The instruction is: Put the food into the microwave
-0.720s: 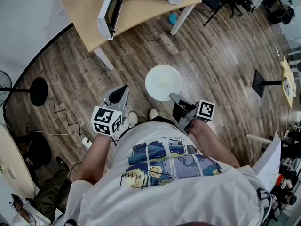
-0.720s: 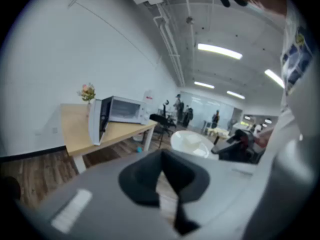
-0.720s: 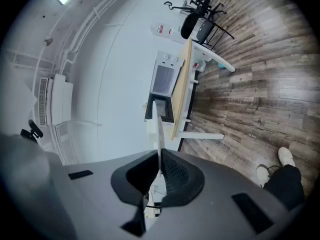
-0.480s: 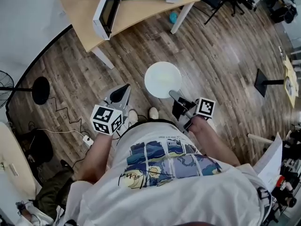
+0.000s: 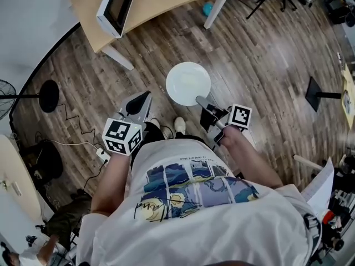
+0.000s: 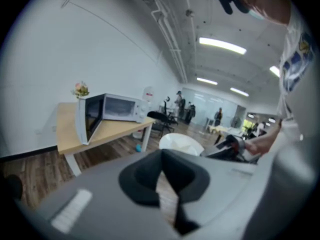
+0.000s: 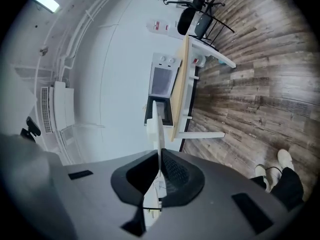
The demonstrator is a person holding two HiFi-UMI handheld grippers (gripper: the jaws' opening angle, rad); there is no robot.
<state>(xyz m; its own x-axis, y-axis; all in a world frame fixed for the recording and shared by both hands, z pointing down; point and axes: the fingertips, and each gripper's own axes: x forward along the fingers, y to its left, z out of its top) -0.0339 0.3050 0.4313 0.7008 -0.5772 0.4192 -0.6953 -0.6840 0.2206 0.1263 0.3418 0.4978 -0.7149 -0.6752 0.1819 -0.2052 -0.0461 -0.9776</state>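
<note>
From my remote seat, the biggest thing is the brown wood-plank floor (image 5: 260, 54), bare and wide between me and the light wooden bench with white legs (image 5: 155, 1) at the top edge of the head view. A round black stand base (image 5: 47, 101) sits off to the left, and another black stand (image 5: 319, 93) well off to the right. On the bench stands the white microwave (image 6: 120, 108), its door (image 5: 115, 4) swung open at the bench's near corner. The round white plate (image 5: 188, 83) hangs over open floor, well apart from the bench. The right gripper (image 5: 199, 100) has its fingers pinched on the plate's near rim, edge-on in its own view. The left gripper (image 5: 143, 100) hangs beside the plate, apart from it, fingers closed together on nothing.
</note>
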